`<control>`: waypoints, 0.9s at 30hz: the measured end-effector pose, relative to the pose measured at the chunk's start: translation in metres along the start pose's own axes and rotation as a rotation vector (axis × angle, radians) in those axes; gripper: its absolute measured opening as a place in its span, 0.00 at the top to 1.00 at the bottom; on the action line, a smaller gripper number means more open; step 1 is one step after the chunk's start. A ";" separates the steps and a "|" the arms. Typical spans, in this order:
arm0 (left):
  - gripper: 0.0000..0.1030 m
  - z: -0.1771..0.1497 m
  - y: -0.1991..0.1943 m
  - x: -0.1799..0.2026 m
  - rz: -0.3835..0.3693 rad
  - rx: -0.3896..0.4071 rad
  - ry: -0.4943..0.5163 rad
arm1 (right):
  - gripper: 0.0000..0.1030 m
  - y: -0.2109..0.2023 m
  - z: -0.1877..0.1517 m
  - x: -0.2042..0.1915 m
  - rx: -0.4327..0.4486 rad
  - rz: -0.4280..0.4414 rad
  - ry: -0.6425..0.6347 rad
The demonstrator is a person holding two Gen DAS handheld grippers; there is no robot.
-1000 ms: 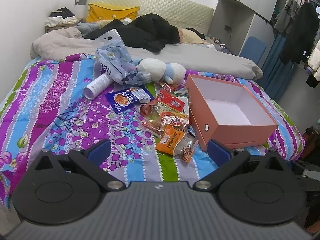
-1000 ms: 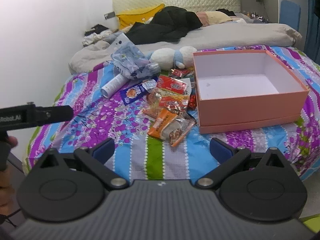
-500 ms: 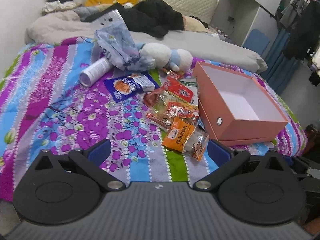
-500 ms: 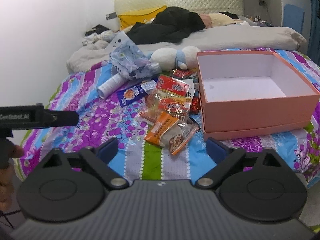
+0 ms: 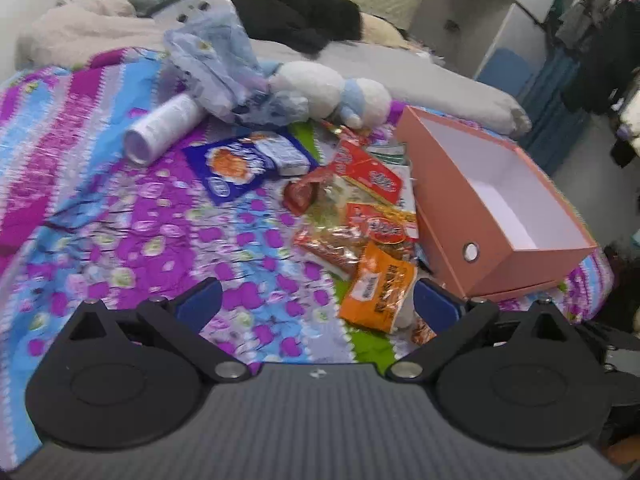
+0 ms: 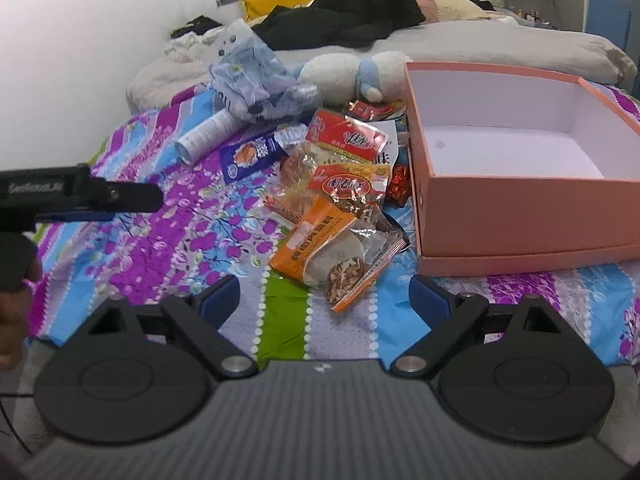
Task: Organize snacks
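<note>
A pile of snack packets lies on the striped bedspread beside an open, empty pink box [image 5: 492,204] [image 6: 516,160]. Nearest is an orange packet [image 5: 378,288] [image 6: 320,240]; behind it are red packets [image 6: 346,136] and a blue packet [image 5: 236,164] [image 6: 248,156]. My left gripper [image 5: 318,306] is open and empty, just short of the orange packet. My right gripper [image 6: 324,294] is open and empty, hovering just before the same packet. The left gripper also shows in the right wrist view [image 6: 80,196], at the left.
A white tube [image 5: 160,128], a crumpled plastic bag [image 5: 224,72] and a plush toy [image 5: 328,88] lie behind the snacks. Pillows, a duvet and black clothes fill the far bed. A wall stands left; a wardrobe and hanging clothes stand right.
Both grippers have moved forward toward the snack pile, so the packets and box look larger. Both stay open and empty.
</note>
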State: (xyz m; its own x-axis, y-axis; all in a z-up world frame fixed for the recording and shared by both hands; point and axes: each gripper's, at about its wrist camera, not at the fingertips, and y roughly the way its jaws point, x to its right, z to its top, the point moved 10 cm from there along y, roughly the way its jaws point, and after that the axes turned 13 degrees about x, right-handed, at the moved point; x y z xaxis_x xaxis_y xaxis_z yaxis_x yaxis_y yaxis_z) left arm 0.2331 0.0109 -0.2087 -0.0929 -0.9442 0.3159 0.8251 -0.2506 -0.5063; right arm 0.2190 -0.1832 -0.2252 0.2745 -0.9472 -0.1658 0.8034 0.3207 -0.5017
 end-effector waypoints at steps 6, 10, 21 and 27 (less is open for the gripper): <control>0.01 -0.014 0.049 -0.007 -0.023 -0.042 0.016 | 0.10 0.029 -0.010 -0.003 -0.024 0.045 -0.146; 0.02 -0.019 0.079 -0.010 -0.085 -0.064 0.051 | 0.10 0.051 -0.016 -0.008 -0.050 0.087 -0.224; 0.17 -0.007 0.154 -0.012 -0.227 -0.128 0.118 | 0.10 0.095 -0.023 -0.036 -0.080 0.201 -0.439; 0.28 -0.008 0.184 -0.009 -0.320 -0.197 0.103 | 0.10 0.108 -0.019 -0.032 -0.087 0.182 -0.514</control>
State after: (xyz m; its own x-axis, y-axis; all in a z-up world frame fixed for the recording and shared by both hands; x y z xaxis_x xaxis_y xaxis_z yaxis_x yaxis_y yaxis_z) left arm 0.3808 -0.0288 -0.3111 -0.3921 -0.8256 0.4057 0.6237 -0.5628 -0.5425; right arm 0.2869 -0.1188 -0.2904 0.6451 -0.7452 0.1688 0.6783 0.4569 -0.5755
